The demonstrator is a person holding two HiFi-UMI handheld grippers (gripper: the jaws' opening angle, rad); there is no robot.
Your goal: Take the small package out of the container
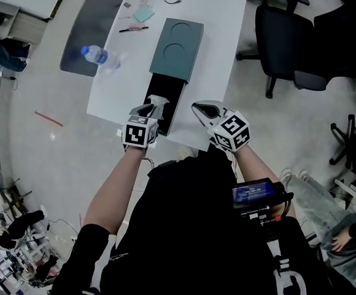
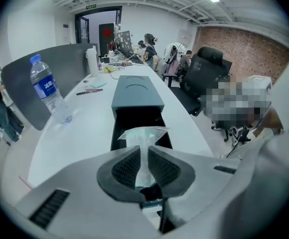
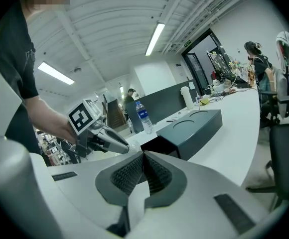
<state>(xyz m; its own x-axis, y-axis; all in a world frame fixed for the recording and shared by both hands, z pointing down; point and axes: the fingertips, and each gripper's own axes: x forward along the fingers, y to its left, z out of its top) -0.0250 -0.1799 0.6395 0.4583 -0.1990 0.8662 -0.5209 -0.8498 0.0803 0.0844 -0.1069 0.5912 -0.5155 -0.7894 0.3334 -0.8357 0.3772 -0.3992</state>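
A dark teal container (image 1: 179,48) lies on the white table (image 1: 227,29), its black drawer (image 1: 164,100) pulled out toward me. My left gripper (image 1: 151,109) hangs over the drawer's near end, shut on a small clear package (image 2: 143,136) that stands up between its pads, lifted above the drawer (image 2: 138,121). My right gripper (image 1: 199,109) is just right of the drawer, off the table's near edge; in the right gripper view its jaws (image 3: 143,164) meet with nothing between them. That view also shows the left gripper (image 3: 102,138) and the container (image 3: 194,126).
A water bottle (image 1: 95,55) lies at the table's left side, with a pen (image 1: 133,29) and a green note pad (image 1: 143,14) behind it. A black office chair (image 1: 282,32) stands right of the table. A grey partition (image 2: 40,81) runs along the table's left.
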